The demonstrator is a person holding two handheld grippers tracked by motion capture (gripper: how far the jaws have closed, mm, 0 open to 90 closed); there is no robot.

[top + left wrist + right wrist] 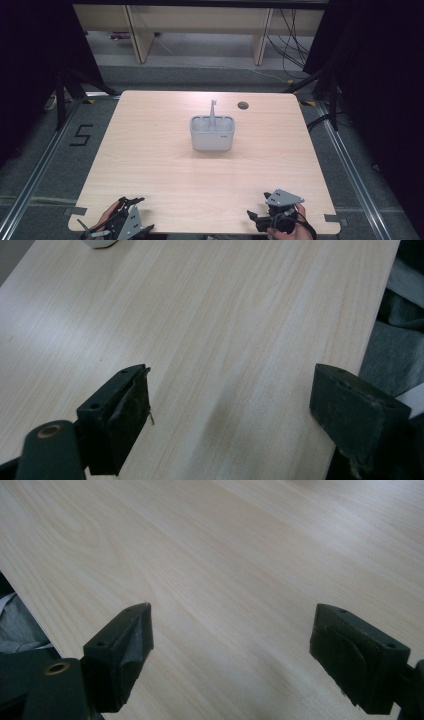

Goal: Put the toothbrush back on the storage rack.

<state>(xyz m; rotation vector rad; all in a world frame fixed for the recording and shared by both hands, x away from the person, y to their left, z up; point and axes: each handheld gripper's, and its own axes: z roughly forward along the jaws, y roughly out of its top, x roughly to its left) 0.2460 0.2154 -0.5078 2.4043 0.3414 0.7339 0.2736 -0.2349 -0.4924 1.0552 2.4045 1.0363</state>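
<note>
Apparently nothing is started yet: the left gripper [131, 216] and the right gripper [261, 206] rest at the near edge of the pale wooden table [150, 165], jaws wide and empty. Far off, mid-table, stands the grey plastic caddy [212, 133] with an upright grey toothbrush [212, 114].

Grey caddy [212, 133], upright, mid-table

Two black two-jaw tools, left tool [131, 204] and right tool [259, 205], each under a grey three-cornered plate.
</note>
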